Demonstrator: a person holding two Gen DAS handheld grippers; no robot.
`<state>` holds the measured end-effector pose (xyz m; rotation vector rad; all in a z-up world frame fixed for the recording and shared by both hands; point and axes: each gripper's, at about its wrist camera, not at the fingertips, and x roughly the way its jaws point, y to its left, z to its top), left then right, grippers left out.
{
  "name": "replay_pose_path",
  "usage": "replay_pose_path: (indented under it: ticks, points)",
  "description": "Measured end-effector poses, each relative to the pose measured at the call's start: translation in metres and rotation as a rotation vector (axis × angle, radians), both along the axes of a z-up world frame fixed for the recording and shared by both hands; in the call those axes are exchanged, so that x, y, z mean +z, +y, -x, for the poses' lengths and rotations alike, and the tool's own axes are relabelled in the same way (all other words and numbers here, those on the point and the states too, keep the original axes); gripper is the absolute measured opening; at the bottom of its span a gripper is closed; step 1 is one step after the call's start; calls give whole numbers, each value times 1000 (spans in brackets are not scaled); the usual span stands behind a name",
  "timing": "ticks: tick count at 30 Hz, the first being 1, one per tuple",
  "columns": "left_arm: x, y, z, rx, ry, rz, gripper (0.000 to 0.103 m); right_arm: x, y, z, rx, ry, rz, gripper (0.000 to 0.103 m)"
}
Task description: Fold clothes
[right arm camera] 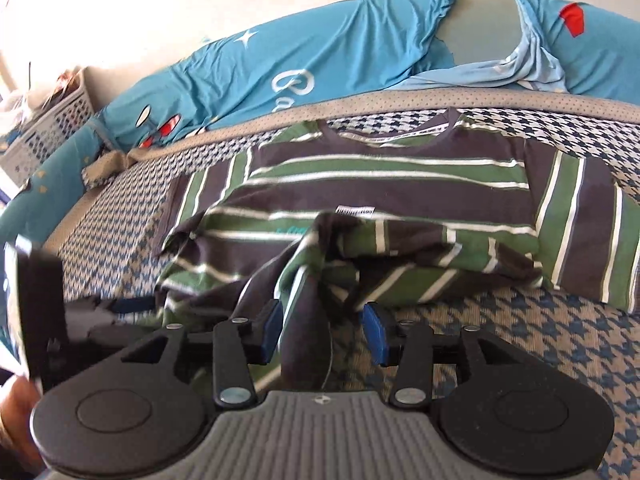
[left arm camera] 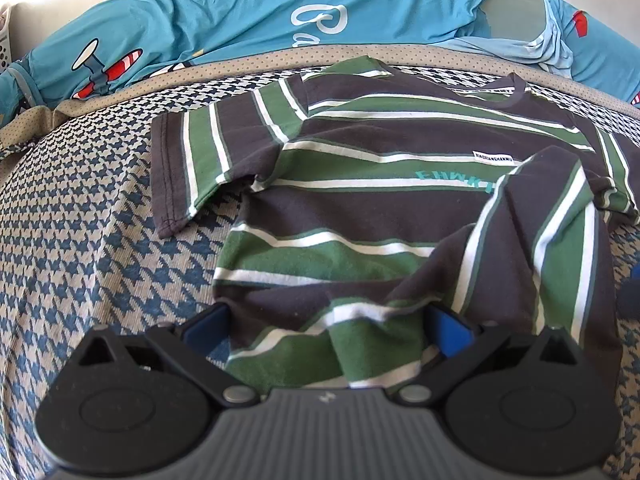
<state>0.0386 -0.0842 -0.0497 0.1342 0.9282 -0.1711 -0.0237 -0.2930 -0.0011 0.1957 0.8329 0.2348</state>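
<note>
Gaping wide, the left tongs [left arm camera: 324, 328] straddle the bunched hem of the striped T-shirt [left arm camera: 360, 200], blue pads [left arm camera: 450, 330] set well apart with cloth between them, not clenched. The right tongs [right arm camera: 320, 332] stand likewise released, a dark fold of hem lying between their pads [right arm camera: 374, 334]. The shirt lies on the houndstooth bed cover [left arm camera: 88, 208], collar away, lower part rumpled toward both tongs. Both tools point low along the bed.
</note>
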Motion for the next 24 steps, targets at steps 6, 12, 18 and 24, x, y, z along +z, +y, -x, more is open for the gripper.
replay_pose_path:
  ticks: [6, 12, 18, 24]
  points:
    - [-2, -2, -2, -11, -3, 1, 103, -3, 18, 28, 100, -9, 14, 44]
    - [-4, -1, -6, -31, 3, 5, 103, -5, 44, 51, 232, -39, 59, 44]
    - [-2, 0, -8, -47, 15, 9, 103, -11, 72, 68, 357, -59, 108, 44]
    - [3, 4, -6, -45, 18, 12, 103, -23, 102, 79, 474, -66, 161, 44]
